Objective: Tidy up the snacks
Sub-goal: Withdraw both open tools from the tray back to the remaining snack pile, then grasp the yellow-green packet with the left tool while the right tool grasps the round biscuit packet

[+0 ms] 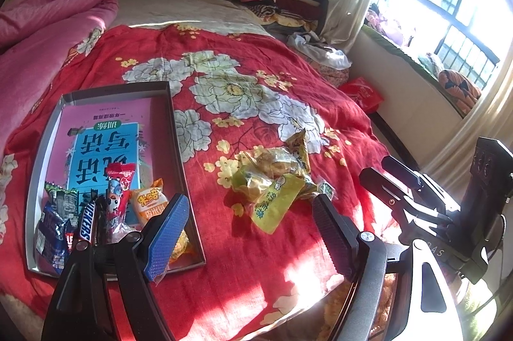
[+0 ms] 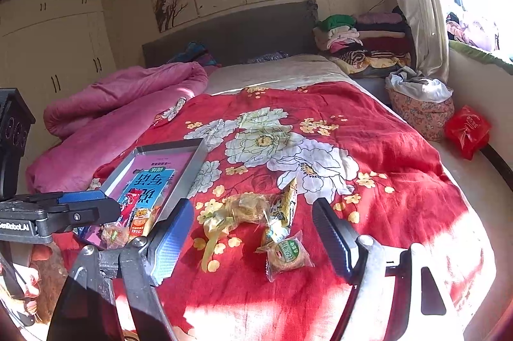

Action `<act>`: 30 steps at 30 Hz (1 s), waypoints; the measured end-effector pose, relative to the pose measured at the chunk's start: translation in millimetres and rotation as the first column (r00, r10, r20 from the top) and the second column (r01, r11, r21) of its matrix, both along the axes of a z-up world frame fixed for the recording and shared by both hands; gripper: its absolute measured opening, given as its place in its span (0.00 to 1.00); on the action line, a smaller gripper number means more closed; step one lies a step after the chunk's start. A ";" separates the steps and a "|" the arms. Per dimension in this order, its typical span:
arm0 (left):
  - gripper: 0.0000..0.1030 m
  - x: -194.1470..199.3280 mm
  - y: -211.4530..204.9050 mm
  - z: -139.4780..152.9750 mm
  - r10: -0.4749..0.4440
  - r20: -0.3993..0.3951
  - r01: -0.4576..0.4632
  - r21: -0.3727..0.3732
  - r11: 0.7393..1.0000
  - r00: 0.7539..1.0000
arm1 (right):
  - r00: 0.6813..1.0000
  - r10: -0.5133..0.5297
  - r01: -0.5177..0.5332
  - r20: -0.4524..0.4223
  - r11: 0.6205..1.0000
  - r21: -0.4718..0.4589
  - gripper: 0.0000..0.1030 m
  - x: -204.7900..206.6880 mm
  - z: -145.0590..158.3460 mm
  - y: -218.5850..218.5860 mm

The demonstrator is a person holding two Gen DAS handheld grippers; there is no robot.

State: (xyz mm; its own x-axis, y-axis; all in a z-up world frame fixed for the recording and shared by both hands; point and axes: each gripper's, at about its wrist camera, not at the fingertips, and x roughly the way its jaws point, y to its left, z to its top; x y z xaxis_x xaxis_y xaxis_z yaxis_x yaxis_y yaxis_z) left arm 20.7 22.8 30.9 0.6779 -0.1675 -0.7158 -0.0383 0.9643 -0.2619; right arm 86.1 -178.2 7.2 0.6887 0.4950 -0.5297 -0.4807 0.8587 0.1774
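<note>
A grey shallow box (image 1: 179, 145) lies on the red floral bedspread at the left; it also shows in the right wrist view (image 2: 189, 171). In its near end lie several snacks: a Snickers bar (image 1: 86, 220), a red packet (image 1: 118, 193), an orange packet (image 1: 150, 204), blue-and-green packets (image 1: 54, 212). A loose pile of yellow snack packets (image 1: 272, 177) lies right of the box, with a round green-labelled cake (image 2: 287, 251) nearest. My left gripper (image 1: 250, 232) is open and empty between box and pile. My right gripper (image 2: 253, 241) is open and empty, hovering just short of the pile.
A pink quilt (image 2: 112, 116) is bunched along the left of the bed. Folded clothes (image 2: 362, 43) are stacked at the headboard corner. A red plastic bag (image 2: 468, 132) and a floral bundle (image 2: 420, 113) lie between the bed and the window wall on the right.
</note>
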 end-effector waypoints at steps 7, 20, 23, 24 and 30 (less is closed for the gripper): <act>0.78 8.4 -10.7 -5.7 -0.026 -0.016 0.026 0.011 1.000 1.000 | 0.998 -0.042 0.041 -0.038 0.999 -0.010 0.74 8.0 -10.1 -10.1; 0.78 22.4 -13.4 -24.8 -0.034 -0.060 0.034 0.007 0.999 0.998 | 0.987 -0.101 0.093 -0.127 0.993 -0.070 0.74 23.2 -33.5 -15.4; 0.78 26.4 -12.9 -29.8 -0.032 -0.071 0.032 0.006 0.999 0.997 | 0.984 -0.100 0.089 -0.145 0.993 -0.079 0.74 25.3 -38.6 -15.2; 0.78 27.9 -12.8 -31.6 -0.033 -0.074 0.033 0.005 0.999 0.997 | 0.984 -0.097 0.086 -0.150 0.993 -0.084 0.74 25.8 -40.3 -14.4; 0.78 39.5 -18.3 -47.3 -0.050 -0.103 0.053 0.028 0.998 0.993 | 0.976 -0.073 0.046 -0.203 0.990 -0.133 0.74 31.3 -57.8 -3.2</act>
State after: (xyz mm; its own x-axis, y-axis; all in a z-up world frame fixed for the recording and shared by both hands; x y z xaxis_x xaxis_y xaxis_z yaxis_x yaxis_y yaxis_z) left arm 60.2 4.5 -16.4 0.5917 -0.1774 -0.7864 -0.0134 0.9732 -0.2296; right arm 117.4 -181.4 -50.5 0.5836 0.3762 -0.7196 -0.3926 0.9065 0.1555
